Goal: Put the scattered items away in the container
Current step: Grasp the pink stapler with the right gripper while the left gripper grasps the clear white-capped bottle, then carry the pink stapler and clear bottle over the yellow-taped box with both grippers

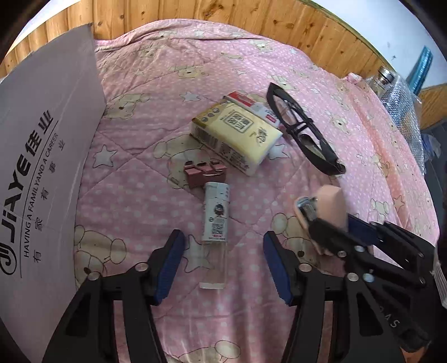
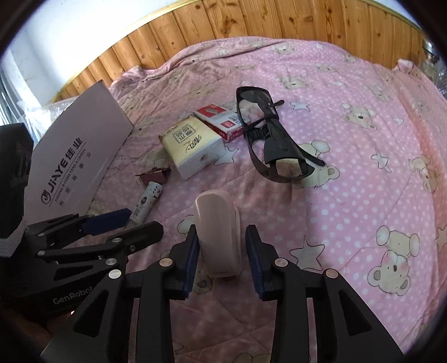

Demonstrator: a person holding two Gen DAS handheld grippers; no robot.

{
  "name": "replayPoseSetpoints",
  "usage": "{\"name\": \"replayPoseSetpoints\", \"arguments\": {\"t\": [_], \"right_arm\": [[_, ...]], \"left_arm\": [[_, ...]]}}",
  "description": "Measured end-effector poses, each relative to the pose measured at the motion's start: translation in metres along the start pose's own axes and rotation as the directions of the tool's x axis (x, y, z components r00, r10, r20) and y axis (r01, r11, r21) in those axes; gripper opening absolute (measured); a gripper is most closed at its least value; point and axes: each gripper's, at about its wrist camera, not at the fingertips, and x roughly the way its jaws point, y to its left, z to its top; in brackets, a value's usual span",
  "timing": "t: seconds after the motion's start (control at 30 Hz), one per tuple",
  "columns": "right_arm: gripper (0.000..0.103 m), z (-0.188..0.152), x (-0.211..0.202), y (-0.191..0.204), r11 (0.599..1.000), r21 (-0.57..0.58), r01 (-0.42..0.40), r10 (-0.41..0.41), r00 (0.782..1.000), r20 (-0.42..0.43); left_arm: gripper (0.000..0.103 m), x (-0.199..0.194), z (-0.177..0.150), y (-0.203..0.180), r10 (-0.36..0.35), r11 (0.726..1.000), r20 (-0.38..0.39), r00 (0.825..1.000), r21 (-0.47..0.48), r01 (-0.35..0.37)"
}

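A white lighter (image 1: 216, 217) lies on the pink quilt (image 1: 134, 195), between the wide-apart fingers of my open left gripper (image 1: 223, 265). Neither pad touches it. My right gripper (image 2: 223, 259) is shut on a pink stapler (image 2: 219, 237), which lies lengthwise between its blue pads; the left wrist view shows the stapler (image 1: 331, 206) held at the right. The grey cardboard box (image 1: 42, 167) with printed lettering stands at the left, and its interior is hidden. A dark red binder clip (image 1: 204, 171), a yellow tissue pack (image 1: 237, 134), a red-white box (image 1: 251, 104) and black glasses (image 1: 304, 131) lie scattered beyond.
Wooden wall panelling (image 1: 195, 16) borders the far side of the bed. A glass jar (image 1: 385, 78) and bubble wrap (image 1: 405, 106) sit past the quilt's right end. In the right wrist view my left gripper (image 2: 125, 223) hovers beside the box flap (image 2: 75, 156).
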Motion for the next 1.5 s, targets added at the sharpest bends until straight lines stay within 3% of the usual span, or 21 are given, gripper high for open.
{"name": "replayPoseSetpoints", "arguments": {"t": [0.03, 0.07, 0.1, 0.3, 0.53, 1.03, 1.5], "right_arm": [[0.034, 0.001, 0.001, -0.001, 1.000, 0.009, -0.003, 0.003, 1.000, -0.003], [0.029, 0.002, 0.000, -0.003, 1.000, 0.017, -0.014, 0.014, 1.000, -0.005], [0.026, 0.002, -0.001, -0.004, 1.000, 0.022, -0.018, 0.018, 1.000, -0.004], [0.026, 0.002, -0.009, -0.013, 0.997, 0.071, -0.036, 0.035, 0.999, 0.006], [0.026, 0.005, -0.022, -0.013, 0.993, 0.097, -0.063, 0.061, 0.998, 0.027], [0.026, 0.006, -0.069, 0.024, 0.996, 0.032, -0.087, 0.083, 0.992, 0.093], [0.026, -0.004, -0.119, 0.064, 0.997, -0.035, -0.075, 0.079, 0.984, 0.161]], "left_arm": [[0.036, 0.000, -0.002, -0.002, 0.020, 1.000, 0.012, 1.000, 0.016, -0.020], [0.023, -0.001, -0.003, -0.001, 0.035, 0.999, 0.022, 0.999, 0.017, -0.035], [0.020, -0.002, -0.003, 0.003, 0.030, 1.000, 0.023, 0.999, -0.005, -0.030], [0.020, -0.010, -0.005, 0.021, -0.029, 0.995, 0.013, 0.999, -0.096, 0.030], [0.020, -0.031, -0.005, 0.016, -0.055, 0.993, 0.041, 0.998, -0.102, 0.059], [0.020, -0.090, 0.001, 0.005, -0.095, 0.989, 0.163, 0.982, -0.097, 0.111], [0.020, -0.151, -0.011, 0.003, -0.072, 0.991, 0.255, 0.964, -0.093, 0.099]]}}
